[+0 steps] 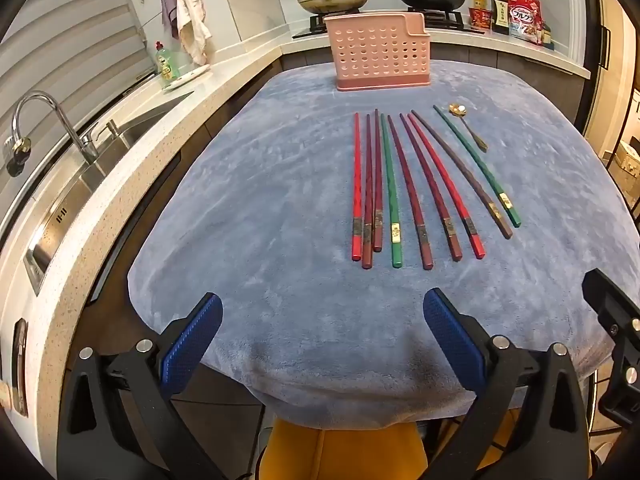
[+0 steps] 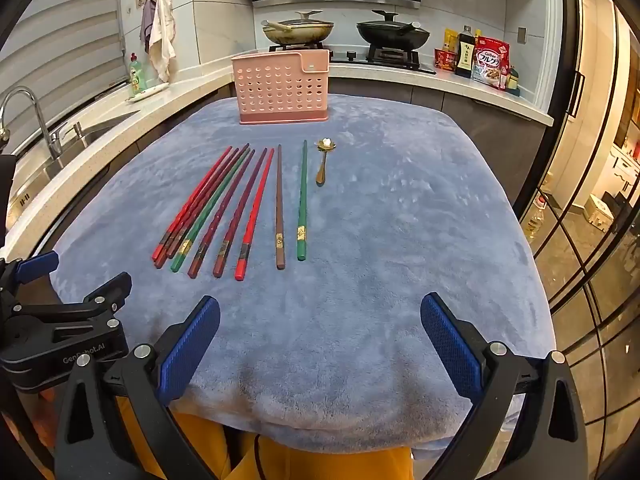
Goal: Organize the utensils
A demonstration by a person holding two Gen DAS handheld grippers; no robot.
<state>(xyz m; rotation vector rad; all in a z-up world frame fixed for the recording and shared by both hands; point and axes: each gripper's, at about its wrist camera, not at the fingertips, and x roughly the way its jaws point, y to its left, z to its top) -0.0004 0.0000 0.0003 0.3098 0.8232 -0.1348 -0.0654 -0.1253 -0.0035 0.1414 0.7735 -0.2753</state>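
In the left wrist view, the left gripper (image 1: 322, 316) fills the bottom of the frame with its blue-padded jaws spread wide and nothing between them, held over the near edge of the blue plush cloth (image 1: 260, 208). Right of centre lie nine chopsticks (image 1: 394, 196) in a loose fan (red, maroon, brown and two green), thick ends toward the camera. A small gold spoon (image 1: 469, 126) lies just beside the tip of the rightmost green chopstick. The pink perforated utensil holder (image 1: 378, 54) stands upright at the cloth's far edge, upper centre, well apart from the chopsticks. A sink with a chrome faucet (image 1: 48, 128) is at the left edge; two lidded pans sit on the stove at the top.

In the right wrist view, the right gripper (image 2: 320, 316) is likewise wide open and empty at the bottom of the frame. The chopsticks (image 2: 208, 208) lie left of centre, the brown and one green one set slightly apart to the right, the spoon (image 2: 323, 162) near that green one's tip. The holder (image 2: 282, 88) stands upper centre. The left gripper's black body (image 2: 60, 320) shows at the lower left.
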